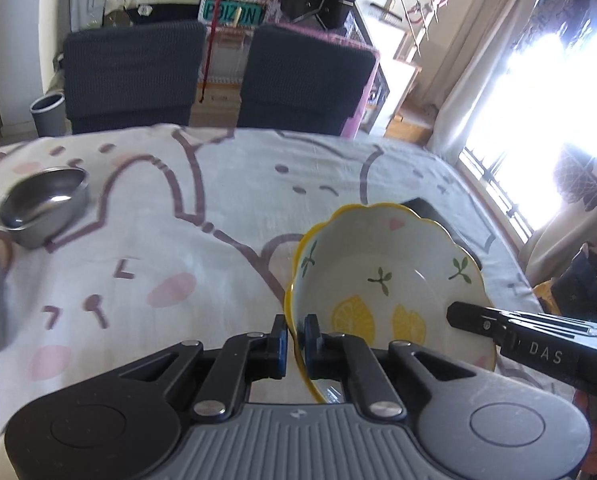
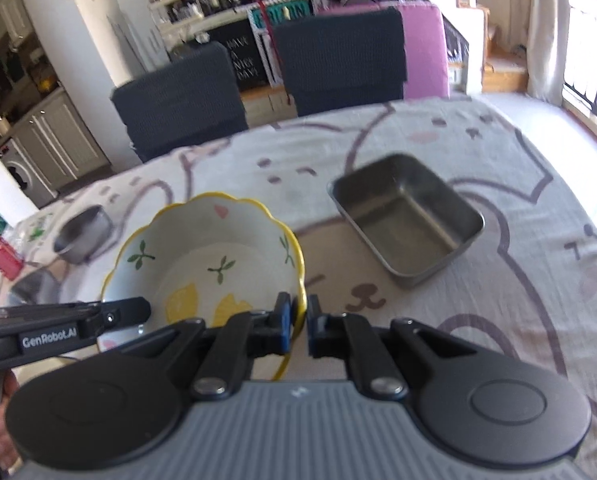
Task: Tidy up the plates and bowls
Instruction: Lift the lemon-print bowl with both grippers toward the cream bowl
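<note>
Right wrist view: left gripper [image 2: 144,308], clamping the bowl [image 2: 202,256], reads "GenRobot.AI".

Right gripper [image 2: 301,326] clamps the near right rim of the lemon-print bowl [image 2: 214,256], blue pads either side of the yellow scalloped edge. Left gripper [image 2: 144,309] enters from the left, at the bowl's opposite rim. Rectangular steel tray [image 2: 408,220] sits empty on the patterned tablecloth [image 2: 518,280], right of the bowl, apart from it. Round steel bowl [image 2: 84,236] lies far left.
</note>
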Demonstrator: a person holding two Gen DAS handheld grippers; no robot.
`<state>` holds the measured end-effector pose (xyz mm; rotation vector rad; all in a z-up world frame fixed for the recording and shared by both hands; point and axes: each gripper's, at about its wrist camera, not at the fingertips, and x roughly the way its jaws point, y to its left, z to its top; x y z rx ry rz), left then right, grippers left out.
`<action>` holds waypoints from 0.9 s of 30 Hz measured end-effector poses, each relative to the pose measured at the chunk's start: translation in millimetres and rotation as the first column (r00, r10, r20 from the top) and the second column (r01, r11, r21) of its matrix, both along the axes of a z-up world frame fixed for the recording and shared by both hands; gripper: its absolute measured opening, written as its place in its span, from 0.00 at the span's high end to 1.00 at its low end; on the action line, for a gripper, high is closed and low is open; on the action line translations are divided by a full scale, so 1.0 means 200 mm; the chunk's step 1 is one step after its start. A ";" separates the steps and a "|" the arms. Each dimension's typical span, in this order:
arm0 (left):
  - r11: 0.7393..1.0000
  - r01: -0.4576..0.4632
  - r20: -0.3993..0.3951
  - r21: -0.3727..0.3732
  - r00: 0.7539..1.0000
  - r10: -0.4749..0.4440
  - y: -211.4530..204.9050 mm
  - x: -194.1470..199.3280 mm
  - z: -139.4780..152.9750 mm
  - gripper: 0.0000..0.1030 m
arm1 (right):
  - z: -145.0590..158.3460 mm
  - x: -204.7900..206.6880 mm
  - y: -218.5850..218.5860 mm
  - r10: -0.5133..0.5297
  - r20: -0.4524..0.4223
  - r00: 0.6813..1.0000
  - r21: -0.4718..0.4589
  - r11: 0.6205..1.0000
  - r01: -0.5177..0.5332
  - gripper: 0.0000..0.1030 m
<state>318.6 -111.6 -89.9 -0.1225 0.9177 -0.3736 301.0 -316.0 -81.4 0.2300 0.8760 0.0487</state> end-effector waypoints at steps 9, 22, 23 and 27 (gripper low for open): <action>0.996 -0.091 0.056 -0.012 0.994 0.091 0.32 -0.26 0.22 0.92 | 0.20 -0.22 0.27 0.076 0.098 0.992 0.010 0.997 -0.077 0.91; 0.979 -0.201 0.035 -0.025 0.979 0.202 0.72 -0.54 0.24 0.92 | 0.23 -0.42 0.64 0.191 0.108 0.976 0.040 0.980 -0.196 0.91; 0.979 -0.205 0.030 -0.020 0.978 0.205 0.73 -0.55 0.22 0.92 | 0.22 -0.44 0.66 0.197 0.099 0.975 0.041 0.979 -0.202 0.91; 0.976 -0.216 0.003 -0.010 0.976 0.216 0.80 -0.58 0.17 0.92 | 0.20 -0.44 0.74 0.223 0.070 0.972 0.042 0.973 -0.226 0.91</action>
